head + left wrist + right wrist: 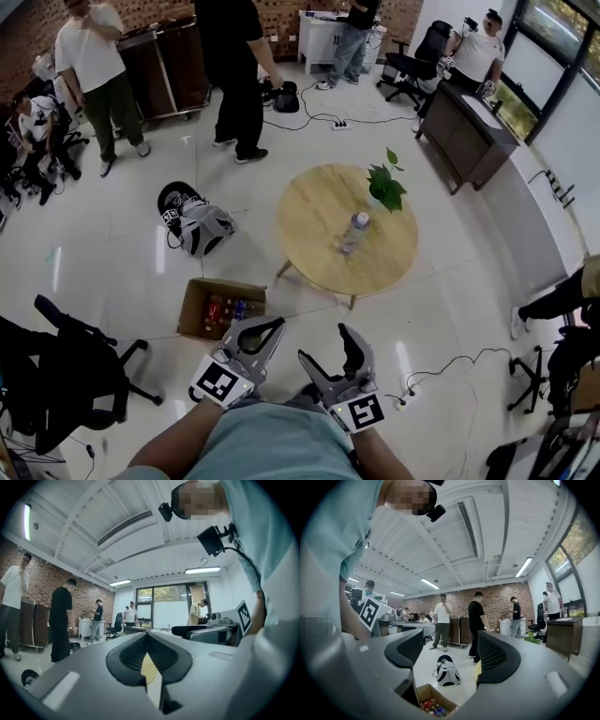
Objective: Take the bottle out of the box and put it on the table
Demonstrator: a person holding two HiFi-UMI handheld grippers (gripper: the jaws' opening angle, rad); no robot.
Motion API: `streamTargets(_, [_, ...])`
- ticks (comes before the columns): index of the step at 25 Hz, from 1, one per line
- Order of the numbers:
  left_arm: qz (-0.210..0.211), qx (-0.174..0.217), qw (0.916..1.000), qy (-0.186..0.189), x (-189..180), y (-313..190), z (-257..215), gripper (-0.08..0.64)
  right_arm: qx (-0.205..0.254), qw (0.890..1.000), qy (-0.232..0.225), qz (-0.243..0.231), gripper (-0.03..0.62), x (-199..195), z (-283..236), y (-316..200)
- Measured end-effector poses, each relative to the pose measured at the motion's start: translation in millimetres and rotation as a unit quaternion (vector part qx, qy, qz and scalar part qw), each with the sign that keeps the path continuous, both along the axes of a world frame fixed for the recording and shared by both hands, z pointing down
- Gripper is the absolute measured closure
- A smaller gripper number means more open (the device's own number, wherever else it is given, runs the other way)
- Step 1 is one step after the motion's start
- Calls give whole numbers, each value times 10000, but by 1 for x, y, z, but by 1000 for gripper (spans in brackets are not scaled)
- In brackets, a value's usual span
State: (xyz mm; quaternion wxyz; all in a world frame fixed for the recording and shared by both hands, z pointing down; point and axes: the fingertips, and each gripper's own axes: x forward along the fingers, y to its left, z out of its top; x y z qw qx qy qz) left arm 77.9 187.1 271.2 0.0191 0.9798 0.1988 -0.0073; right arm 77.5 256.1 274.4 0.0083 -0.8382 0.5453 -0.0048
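We hold both tools low in the head view, well apart from the box point(199, 298), which sits open on the floor left of centre. The left tool point(275, 326) is closed on nothing; its own view shows the jaws meeting tip to tip. The right tool point(325, 343) stands wide and empty, and through its gap we see the box with the bottles point(432, 708) at the bottom of that view. A lone bottle point(353, 232) is already on the worktop point(309, 211) right of centre, near the plant point(384, 185); the rest are packed close together in the box.

The risks as we judge them:
- The left tool would have to open first; pushed in closed, it would only shove the bottles about.
- The bottles lie tight together, so a jaw could wedge against a neighbour or catch a box flap and drag the light box across the smooth floor.
- A round, slick bottle gripped off-centre could slip out on the lift from the floor.
- Setting down close to the lone bottle or the plant could knock either over.
- The cable point(441, 366) at lower right and the bag point(202, 228) at upper left lie near our path and could trip us
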Motion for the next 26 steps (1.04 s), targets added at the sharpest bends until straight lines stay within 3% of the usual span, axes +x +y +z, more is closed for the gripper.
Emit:
streamTargets(9, [-111,-131,9998,-27,-26,-27,6,549,-6,9997,3,-252,239,-25,-2,-40])
streamTargets(13, [-107,-137,9998,19,-28,-25,4,549,-153,9993,114,-323,241,-30,-1,-43])
streamTargets(19, [-57,-103,9999,95,-29,-20,0,549,-5,9993,156,-344,242,-32,-7,-46])
streamTargets(26, [-80,-115,9999,101,-30,-22,1,549,-241,9991,104,-333,244,-33,4,-46])
